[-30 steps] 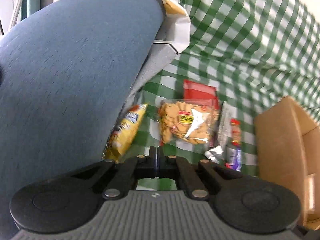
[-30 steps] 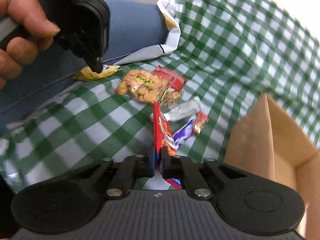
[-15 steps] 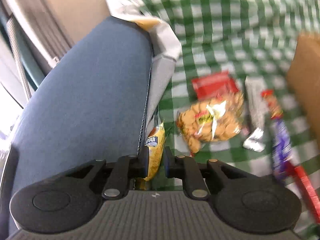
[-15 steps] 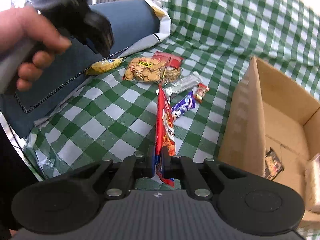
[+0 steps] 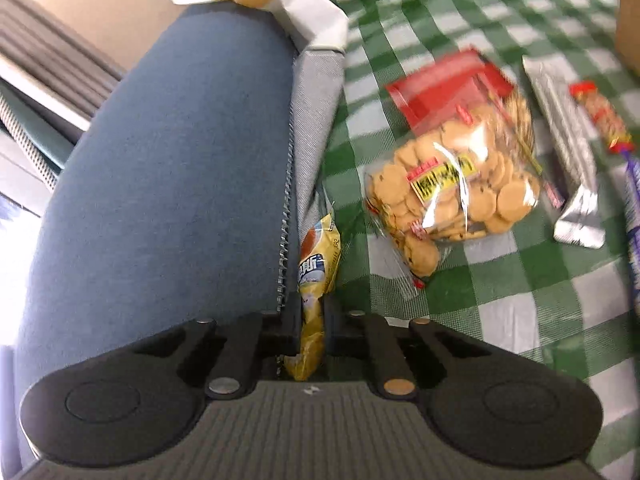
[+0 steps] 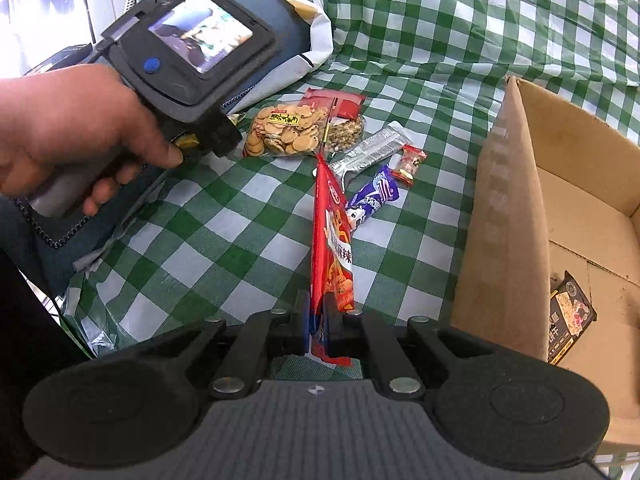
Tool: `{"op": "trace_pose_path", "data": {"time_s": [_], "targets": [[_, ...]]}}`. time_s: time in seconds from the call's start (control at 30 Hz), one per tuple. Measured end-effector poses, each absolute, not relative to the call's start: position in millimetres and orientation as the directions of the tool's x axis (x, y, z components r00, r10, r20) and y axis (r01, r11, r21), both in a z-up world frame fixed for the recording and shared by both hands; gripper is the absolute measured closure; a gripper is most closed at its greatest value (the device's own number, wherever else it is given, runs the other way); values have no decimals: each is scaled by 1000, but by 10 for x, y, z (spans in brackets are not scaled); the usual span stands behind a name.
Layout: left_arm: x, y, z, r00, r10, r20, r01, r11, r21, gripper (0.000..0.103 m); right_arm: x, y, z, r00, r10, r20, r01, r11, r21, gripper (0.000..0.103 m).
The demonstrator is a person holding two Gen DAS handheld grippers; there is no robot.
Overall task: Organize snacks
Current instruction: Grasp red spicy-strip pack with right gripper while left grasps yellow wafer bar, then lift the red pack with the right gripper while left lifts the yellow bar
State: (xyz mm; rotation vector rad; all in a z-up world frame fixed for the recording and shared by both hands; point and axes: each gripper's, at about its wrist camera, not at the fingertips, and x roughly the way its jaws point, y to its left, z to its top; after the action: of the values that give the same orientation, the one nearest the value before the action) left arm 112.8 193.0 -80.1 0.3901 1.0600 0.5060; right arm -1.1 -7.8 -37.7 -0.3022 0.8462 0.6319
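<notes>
— Yellow packet [image 5: 318, 268], where?
— Between the left tool [image 5: 310, 318] jaws, wedged against the blue cushion [image 5: 160, 184]. Jaws closing on it, pads look pressed.
— Right tool [image 6: 316, 320]?
— Clenched on a red packet [image 6: 334, 248], edge-on above the checked cloth [image 6: 224, 232].
— Rest of the snacks?
— Cookie bag [image 6: 282, 130], silver bar [image 6: 370, 152], purple wrapper [image 6: 374, 196], small red candy [image 6: 410, 162], all loose on the cloth. Box [image 6: 508, 216] just right of them, one dark packet [image 6: 570, 316] inside.
— Hand [image 6: 76, 132]?
— Holds the left tool's handle.

Right gripper [image 6: 316, 320] clamps red snack packet [image 6: 334, 240].
</notes>
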Motion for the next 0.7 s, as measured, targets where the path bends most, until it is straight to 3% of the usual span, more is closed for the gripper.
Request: {"op": "trace_pose_path", "data": {"time_s": [0.1,0.2,0.3,0.37,0.5,0.7], "targets": [[944,1985,-542,447,497,-744,-276,868,413,91,-14,-85,-365,494,405,-770,-622,783,12,97],[656,2039,-225,555,355,-752,-322,926,199,91,-5,-118,-340,487,424,-764,-608,792,52,97],[401,2100,-124,597,89,-797,-288,951,-110,91,0,-193,-306,469,466,-750,-591,797,125,97],[326,2104,-197,556,-51,-830,-268,934,-238,91,24,-254,-283,437,514,-738,-571,793,214,97],[382,2037,-418,431,-119,-894,-262,932,-250,90,69,-347,-321,336,606,-721,-514,760,399,96],[476,1955,-553,361,-84,-929,-255,949,-185,90,-9,-229,-344,375,548,-748,-565,775,284,90]]}}
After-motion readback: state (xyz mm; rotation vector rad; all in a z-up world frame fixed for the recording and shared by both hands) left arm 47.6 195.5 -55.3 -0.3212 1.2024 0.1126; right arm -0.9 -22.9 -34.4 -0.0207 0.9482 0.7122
